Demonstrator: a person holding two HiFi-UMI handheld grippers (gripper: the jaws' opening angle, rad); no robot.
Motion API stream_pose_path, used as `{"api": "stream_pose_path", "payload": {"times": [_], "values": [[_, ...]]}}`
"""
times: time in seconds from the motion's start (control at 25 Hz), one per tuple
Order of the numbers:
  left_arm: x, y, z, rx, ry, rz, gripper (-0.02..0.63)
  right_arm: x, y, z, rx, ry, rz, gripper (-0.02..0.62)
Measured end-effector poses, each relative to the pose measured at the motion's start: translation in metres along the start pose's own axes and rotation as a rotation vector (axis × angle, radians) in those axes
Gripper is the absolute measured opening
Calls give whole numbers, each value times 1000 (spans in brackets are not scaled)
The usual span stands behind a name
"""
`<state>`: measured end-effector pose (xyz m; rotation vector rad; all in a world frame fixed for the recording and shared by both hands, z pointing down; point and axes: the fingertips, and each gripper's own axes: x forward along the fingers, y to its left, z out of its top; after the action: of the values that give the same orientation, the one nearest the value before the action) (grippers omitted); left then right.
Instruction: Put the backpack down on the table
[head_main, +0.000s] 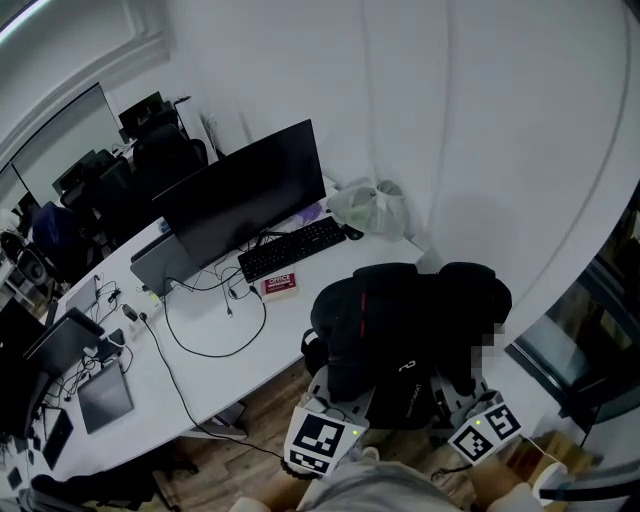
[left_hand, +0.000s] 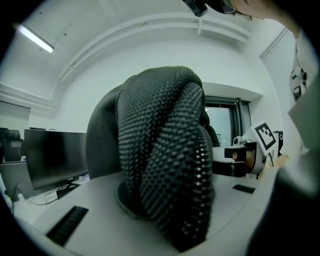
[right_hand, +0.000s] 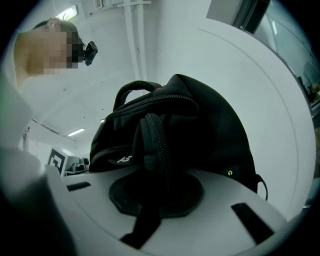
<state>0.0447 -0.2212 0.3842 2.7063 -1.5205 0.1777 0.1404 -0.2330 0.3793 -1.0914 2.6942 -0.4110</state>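
- The black backpack (head_main: 400, 320) hangs over the table's (head_main: 230, 370) near right corner, partly past the near edge; whether it rests there cannot be told.
- The left gripper (head_main: 338, 392) is clamped on its mesh strap (left_hand: 165, 165).
- The right gripper (head_main: 455, 395) is clamped on a ribbed strap (right_hand: 157, 150).
- Just beyond it lie a keyboard (head_main: 292, 248), a red box (head_main: 279, 285) and a plastic bag (head_main: 368, 208) at the far right corner.
- A monitor (head_main: 245, 190) stands behind them, and cables (head_main: 215, 330) trail along the table to the left.

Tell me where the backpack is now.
In the head view the backpack is lower right, held by the left gripper and right gripper at the desk's end near the keyboard.
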Motion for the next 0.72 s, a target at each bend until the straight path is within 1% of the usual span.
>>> {"api": "stream_pose_path", "payload": {"times": [0.12, 0.28, 0.52, 0.72], "values": [[14, 20, -4, -15, 8, 4, 57, 23, -10, -4, 2, 9, -3, 31], [35, 54, -8, -11, 8, -3, 57, 60, -23, -7, 1, 23, -10, 31], [65, 115, -5, -35, 5, -16, 57, 125, -39, -7, -18, 28, -26, 31], [88, 165, -4, -23, -10, -31, 57, 178, -50, -7, -31, 16, -41, 31]]}}
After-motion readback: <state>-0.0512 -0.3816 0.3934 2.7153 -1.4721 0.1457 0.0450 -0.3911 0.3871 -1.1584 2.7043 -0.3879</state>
